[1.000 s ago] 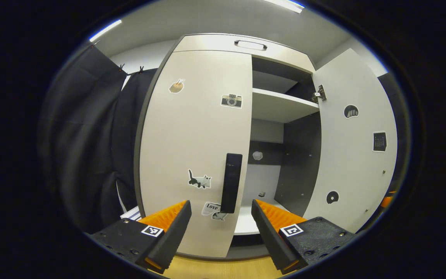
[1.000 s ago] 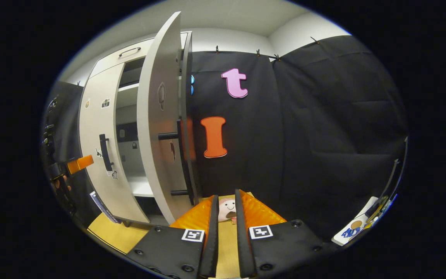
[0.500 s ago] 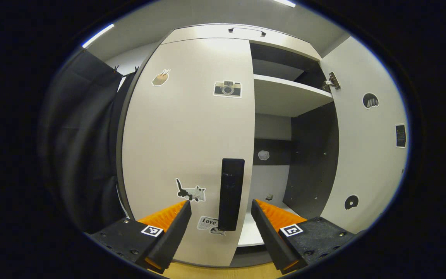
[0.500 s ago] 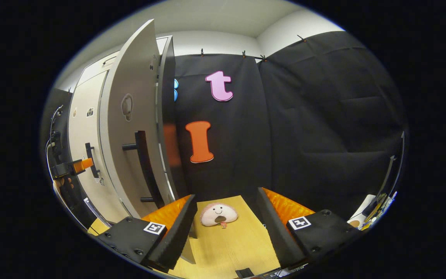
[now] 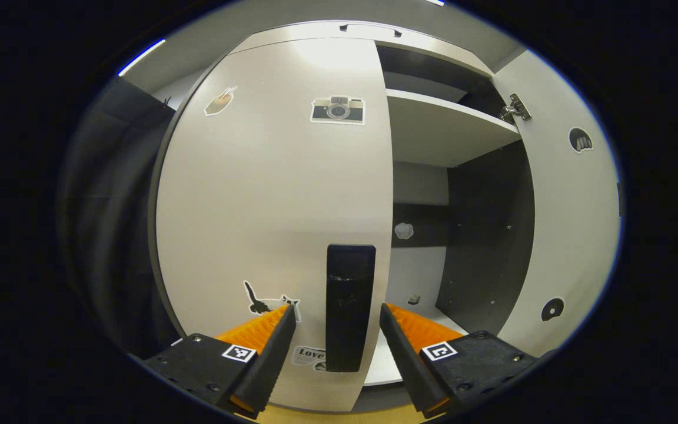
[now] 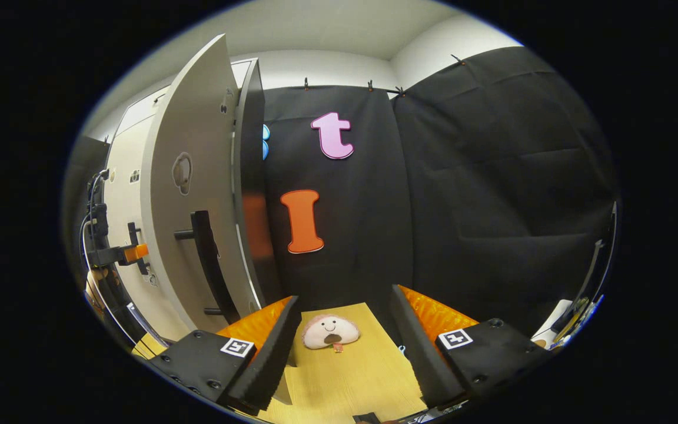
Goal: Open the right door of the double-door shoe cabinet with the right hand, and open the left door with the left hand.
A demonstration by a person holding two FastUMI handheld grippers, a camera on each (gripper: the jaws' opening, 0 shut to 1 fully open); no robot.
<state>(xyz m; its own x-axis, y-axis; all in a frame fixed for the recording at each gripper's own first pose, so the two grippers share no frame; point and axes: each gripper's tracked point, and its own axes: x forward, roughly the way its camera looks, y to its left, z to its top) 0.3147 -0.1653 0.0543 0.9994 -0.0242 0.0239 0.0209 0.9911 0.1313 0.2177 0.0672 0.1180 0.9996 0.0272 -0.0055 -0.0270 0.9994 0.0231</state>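
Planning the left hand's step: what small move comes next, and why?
Probably ease the left gripper forward and close on the left door's black handle. The handle stands between the open fingers, the left door looks shut, and the right door is already swung open.

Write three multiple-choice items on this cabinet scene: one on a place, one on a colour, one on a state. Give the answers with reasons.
1. Where does the left door's handle sit relative to the left gripper?
A. Between its spread fingers
B. Far off to its left
C. Behind it

2. What colour are the ribbed pads on the gripper fingers?
A. Blue
B. Orange
C. White

3. What state are the two doors in?
A. Both shut
B. Both open
C. Right door open, left door shut

Answers:
1 A, the black handle stands in the gap between the fingers, with no contact visible.
2 B, the pads show orange in both views.
3 C, the right door is swung wide, showing the shelf, while the left door lies flat against the cabinet.
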